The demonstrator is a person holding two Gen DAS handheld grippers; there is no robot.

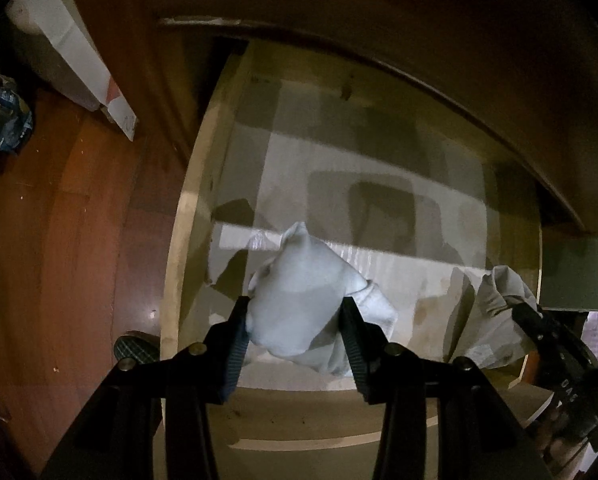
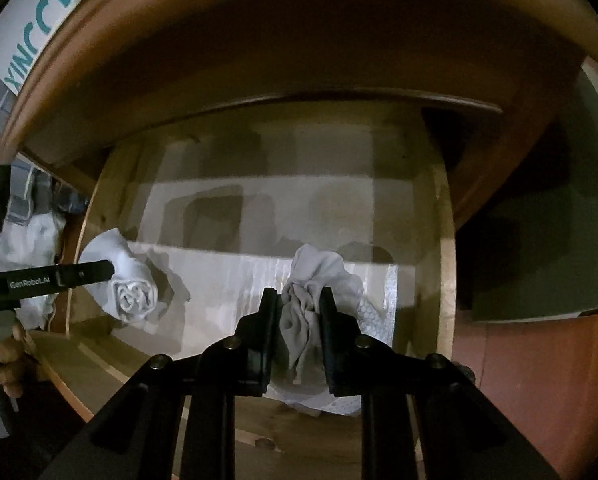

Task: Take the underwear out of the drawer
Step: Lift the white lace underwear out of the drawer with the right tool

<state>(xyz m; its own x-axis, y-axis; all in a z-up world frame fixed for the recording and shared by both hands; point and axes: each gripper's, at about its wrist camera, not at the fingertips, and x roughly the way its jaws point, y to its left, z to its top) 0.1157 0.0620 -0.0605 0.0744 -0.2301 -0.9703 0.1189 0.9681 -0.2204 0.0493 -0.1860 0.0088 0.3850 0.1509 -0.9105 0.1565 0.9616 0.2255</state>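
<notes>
Dim wooden drawer (image 1: 187,216), paper-lined | left tongs (image 1: 295,320) clamped on rolled white underwear (image 1: 303,280) | right tongs (image 2: 299,304) pinching grey underwear (image 2: 311,280) | step: lift-out; next: raise both clear of drawer front.

Your left wrist camera looks steeply down, close in, past its fingers into the open drawer (image 1: 187,216), with floor (image 1: 79,208) filling the frame's left. Your right wrist camera faces the same drawer (image 2: 445,240), equally near. Both views share its pale lined bottom.

Dim, grainy fisheye views; hard shadows, dark curved edges.
</notes>
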